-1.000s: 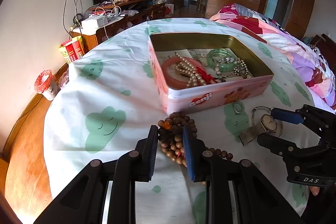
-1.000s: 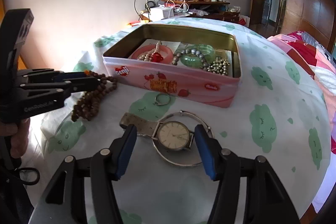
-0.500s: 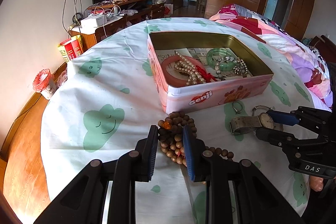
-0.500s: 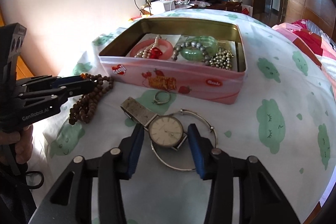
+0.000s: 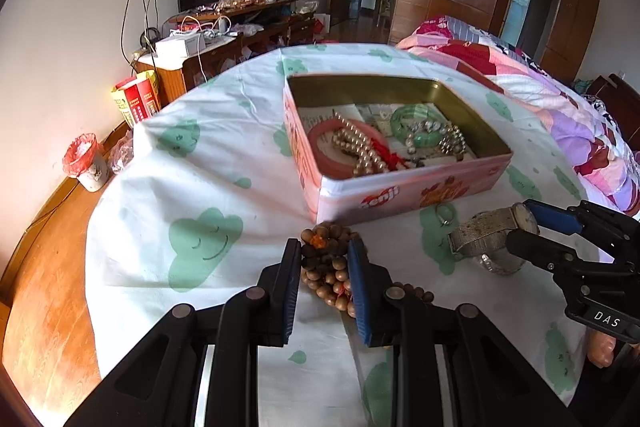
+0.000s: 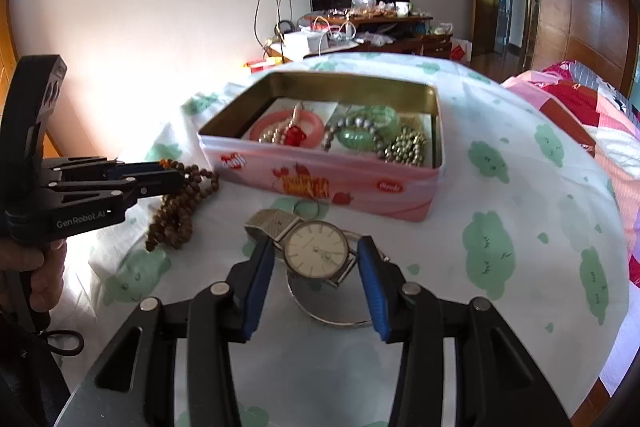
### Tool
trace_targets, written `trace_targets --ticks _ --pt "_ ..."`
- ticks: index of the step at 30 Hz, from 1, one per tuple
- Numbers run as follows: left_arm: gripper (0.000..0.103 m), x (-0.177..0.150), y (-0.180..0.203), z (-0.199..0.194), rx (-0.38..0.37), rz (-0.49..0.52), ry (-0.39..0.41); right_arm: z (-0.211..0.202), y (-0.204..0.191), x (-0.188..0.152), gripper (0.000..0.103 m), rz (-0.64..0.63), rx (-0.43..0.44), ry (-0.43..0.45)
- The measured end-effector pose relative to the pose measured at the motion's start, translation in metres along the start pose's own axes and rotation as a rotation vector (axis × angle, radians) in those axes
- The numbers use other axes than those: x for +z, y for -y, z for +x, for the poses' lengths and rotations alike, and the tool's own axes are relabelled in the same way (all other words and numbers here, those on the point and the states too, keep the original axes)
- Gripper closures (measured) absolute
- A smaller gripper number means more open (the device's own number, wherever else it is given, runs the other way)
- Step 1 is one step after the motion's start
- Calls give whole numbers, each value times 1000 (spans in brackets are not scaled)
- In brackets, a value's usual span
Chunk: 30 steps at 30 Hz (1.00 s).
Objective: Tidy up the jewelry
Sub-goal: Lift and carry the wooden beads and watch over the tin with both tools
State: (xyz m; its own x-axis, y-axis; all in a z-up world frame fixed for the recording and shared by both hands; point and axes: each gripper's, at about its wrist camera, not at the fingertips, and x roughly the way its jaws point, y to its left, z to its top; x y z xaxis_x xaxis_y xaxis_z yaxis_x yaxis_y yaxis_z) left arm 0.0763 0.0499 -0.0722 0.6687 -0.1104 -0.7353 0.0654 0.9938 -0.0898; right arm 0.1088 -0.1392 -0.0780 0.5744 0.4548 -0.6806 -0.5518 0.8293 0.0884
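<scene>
Cloud-printed white cloth [image 5: 208, 163] is covering the round table, with a bedroom wall, a cluttered wooden sideboard and a quilted bed lying behind it. Already sitting inside the open pink tin [image 6: 320, 183] are a pink bangle, pearl strands, a green bangle and a cluster of metallic beads, so I am judging a good part of the sorting as done. Three or four pieces are waiting outside it, and none is over the tin yet.

Going left to right in the right wrist view: the left gripper [image 6: 176, 177] is closing on the wooden bead strand [image 6: 180, 207], the jaws pinching the bunched beads while the rest is trailing on the cloth. A small ring [image 6: 306, 209] is lying just beside the tin's front wall. The right gripper [image 6: 316, 263] is gripping the wristwatch [image 6: 318, 249]; its jaws have just been closing, with the watch case between them, and the mesh strap is hanging free above a thin silver bangle [image 6: 332, 311] resting on the cloth.

Room for moving is looking fair: the tin's rim is standing above both grippers' loads, so each is needing a lift over the front wall. Cloth to the right of the tin is lying bare, while the table edge is curving away close behind both grippers
</scene>
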Motion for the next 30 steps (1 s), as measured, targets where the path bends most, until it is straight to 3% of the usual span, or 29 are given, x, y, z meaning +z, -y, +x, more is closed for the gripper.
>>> trace_targets --ticks 1,3,9,14,15,16,18,24,26,29,30 --pt "79 1 1 -3 -1 1 6 -3 0 2 57 -1 -1 9" --pt "96 4 2 -8 -7 2 18 -8 0 5 57 -3 -6 27" --pt "97 6 2 -10 -19 5 22 -19 2 13 57 4 -16 62" --pt "95 8 -9 -6 -49 -66 21 -20 6 14 57 15 -23 70" --pt "87 8 -10 -5 -44 -77 20 -21 7 14 57 16 -21 71" --pt "67 8 -10 -4 -34 -80 22 -21 7 14 57 16 -22 73" --pt "39 6 -9 -3 -6 -95 37 -21 6 13 57 13 -23 72" --pt "36 -2 -4 18 10 -82 -16 -19 6 11 57 11 -21 66" --pt "40 -5 -5 24 12 -86 -28 -18 7 10 57 15 -20 65" --pt "87 -4 -1 18 4 -68 -7 -17 7 8 57 14 -20 62" --pt "88 -3 1 17 6 -55 -10 -17 6 7 57 14 -19 63"
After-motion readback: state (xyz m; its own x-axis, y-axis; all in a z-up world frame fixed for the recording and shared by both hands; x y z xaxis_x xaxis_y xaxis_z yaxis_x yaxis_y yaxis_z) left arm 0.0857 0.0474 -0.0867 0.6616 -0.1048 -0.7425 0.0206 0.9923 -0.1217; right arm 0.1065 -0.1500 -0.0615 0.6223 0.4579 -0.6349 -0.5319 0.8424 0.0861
